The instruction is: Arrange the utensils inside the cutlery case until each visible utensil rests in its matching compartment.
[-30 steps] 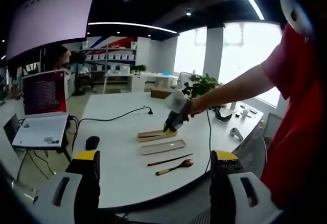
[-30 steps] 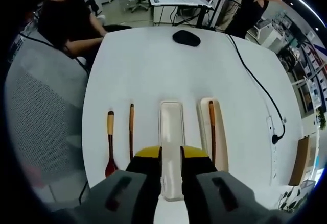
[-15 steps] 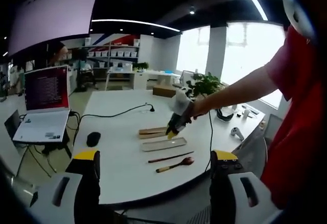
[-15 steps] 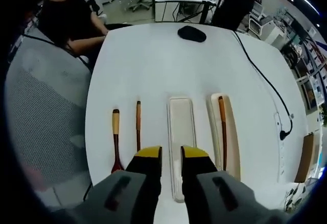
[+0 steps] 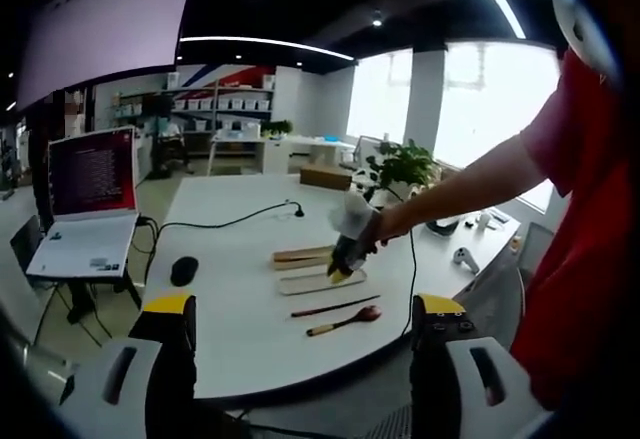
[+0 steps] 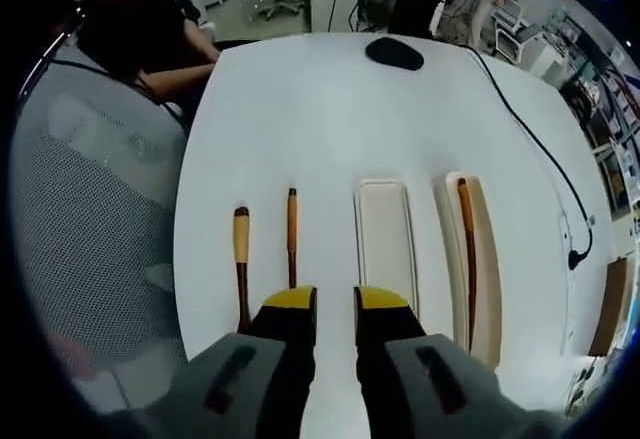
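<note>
— Since a second ago, what has shifted?

— Mostly my right tool (image 6: 334, 299). It has slid sideways off the empty case half (image 6: 385, 244) and now hangs over the gap between that half and the loose chopstick (image 6: 292, 234). In the left gripper view the same right tool (image 5: 340, 271) sits lower, close above the counter (image 5: 230, 309).

— Why there?

— I judge I'm lining up on the loose chopstick. Its mate (image 6: 467, 249) already lies in the wooden tray (image 6: 487, 289), so that is where it belongs.

— How are your tools set?

— On the right, the jaws stand narrow, a slim gap, nothing between them. My left tool (image 5: 300, 309) waits wide apart and empty, held back off the counter edge, likely to keep everything in sight.

— And the spoon (image 6: 241, 259)?

— It lies at the outside, just beside the loose chopstick, parallel and not touching. Its bowl end is hidden behind my right tool.

— So, progress?

— 1 of 3 utensils is housed. 2 remain on the bare counter.

— Any risk?

— A thin chopstick lying flat may roll when pinched.
</note>
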